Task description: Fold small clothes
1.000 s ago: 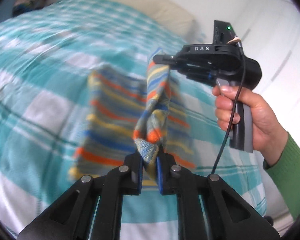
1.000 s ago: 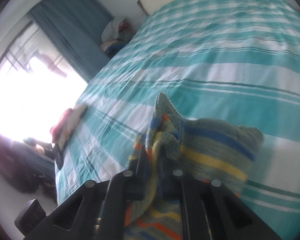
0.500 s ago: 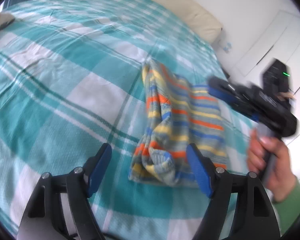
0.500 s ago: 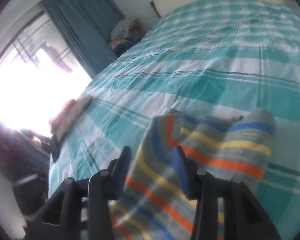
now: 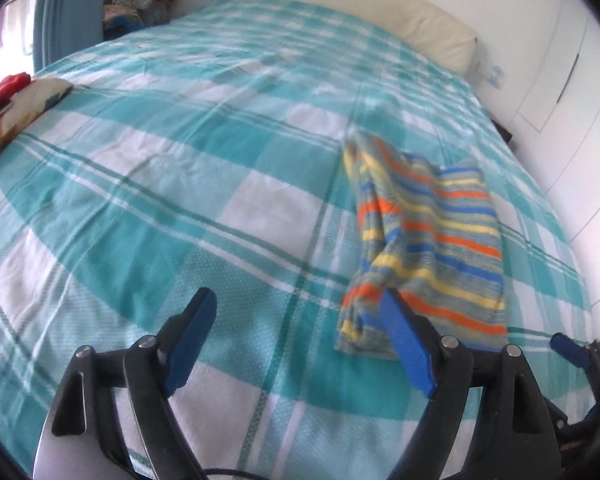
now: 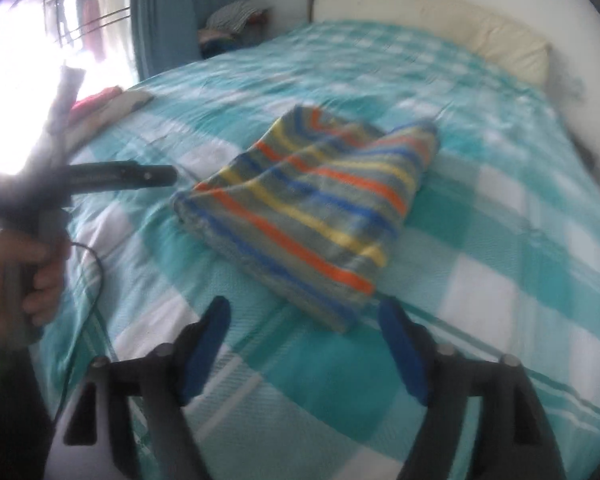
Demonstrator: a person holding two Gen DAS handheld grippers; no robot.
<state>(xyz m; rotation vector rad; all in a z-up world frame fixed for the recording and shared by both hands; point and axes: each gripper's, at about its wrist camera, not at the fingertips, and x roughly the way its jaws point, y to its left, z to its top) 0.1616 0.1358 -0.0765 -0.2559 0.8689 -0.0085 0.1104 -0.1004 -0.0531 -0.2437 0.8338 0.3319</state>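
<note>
A small striped knit garment, grey with orange, yellow and blue bands, lies folded on the teal-and-white checked bedspread. My left gripper hangs over bare bedspread just left of the garment's near corner, its jaws wide and still opening, nothing between them. In the right wrist view the same garment lies ahead of my right gripper, whose jaws are opening wide just short of the near folded corner, holding nothing. The left gripper body and the hand holding it show at the left there.
A cream headboard cushion runs along the far end of the bed. Red and patterned folded clothes lie at the bed's left edge. A pile of clothes sits beside a blue curtain. White wardrobe doors stand on the right.
Both grippers let go of the striped garment and opened; it dropped folded onto the bedspread. Both then drew back from it, the left to its left side, the right swinging far round.
</note>
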